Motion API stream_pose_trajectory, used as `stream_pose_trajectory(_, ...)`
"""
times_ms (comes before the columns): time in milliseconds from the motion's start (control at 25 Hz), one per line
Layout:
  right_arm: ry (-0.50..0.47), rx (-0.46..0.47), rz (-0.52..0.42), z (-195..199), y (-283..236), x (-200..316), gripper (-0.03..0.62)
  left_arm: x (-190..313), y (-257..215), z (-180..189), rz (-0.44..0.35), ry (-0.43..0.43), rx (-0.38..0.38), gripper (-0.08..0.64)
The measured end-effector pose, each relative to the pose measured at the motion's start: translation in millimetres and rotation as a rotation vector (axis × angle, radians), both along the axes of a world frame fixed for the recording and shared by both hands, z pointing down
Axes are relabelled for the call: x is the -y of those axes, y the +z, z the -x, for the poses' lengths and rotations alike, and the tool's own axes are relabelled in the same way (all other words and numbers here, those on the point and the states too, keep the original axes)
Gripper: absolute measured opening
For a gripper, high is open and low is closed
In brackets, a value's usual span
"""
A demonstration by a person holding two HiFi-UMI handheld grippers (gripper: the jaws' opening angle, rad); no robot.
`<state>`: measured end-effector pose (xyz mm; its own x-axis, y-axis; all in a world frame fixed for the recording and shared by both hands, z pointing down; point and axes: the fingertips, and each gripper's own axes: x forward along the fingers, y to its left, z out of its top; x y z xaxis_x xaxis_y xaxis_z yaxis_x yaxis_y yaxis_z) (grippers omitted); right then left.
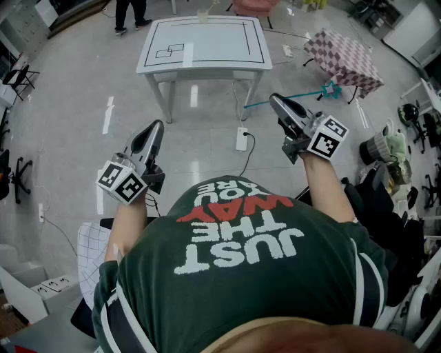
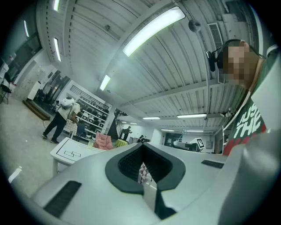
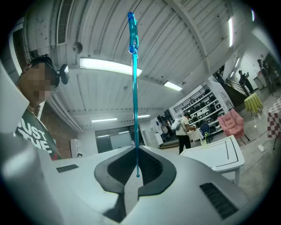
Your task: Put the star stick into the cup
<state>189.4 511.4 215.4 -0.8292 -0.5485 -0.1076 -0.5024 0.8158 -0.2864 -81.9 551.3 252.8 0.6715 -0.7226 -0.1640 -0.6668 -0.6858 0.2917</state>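
Observation:
My right gripper (image 1: 274, 98) (image 3: 137, 173) is shut on the teal star stick (image 3: 135, 101) close to its lower end. In the right gripper view the stick stands straight up out of the jaws, with its star end (image 3: 132, 30) high against the ceiling. In the head view the stick (image 1: 324, 90) lies crosswise at the jaw tips. My left gripper (image 1: 158, 126) (image 2: 147, 176) is held up at the left, shut, with nothing in it. A small pale cup (image 1: 204, 14) (image 3: 203, 141) stands on the far edge of the white table (image 1: 203, 52), well ahead of both grippers.
A checkered-cloth table (image 1: 342, 55) stands to the right of the white table. On the floor between me and the table lies a power strip (image 1: 242, 138) with its cable. Bags and gear (image 1: 386, 148) crowd the right side. A person (image 1: 131, 12) stands beyond the table.

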Motion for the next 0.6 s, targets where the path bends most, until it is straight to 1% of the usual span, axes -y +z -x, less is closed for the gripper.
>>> stream_pose_trajectory(160, -0.005, -0.001, -0.004, 0, -1, -2, 0.041, 0, 1, 1, 0.021, -0.025, -0.008, -0.005)
stream_pose_trajectory(440, -0.004, -0.003, -0.007, -9, 0, -4, 0.041, 0, -1, -12, 0.011, -0.002, 0.007, -0.005)
stream_pose_trajectory(600, 0.0, 0.012, 0.003, -17, 0, -3, 0.041, 0, -1, -21, 0.012, 0.007, 0.014, -0.005)
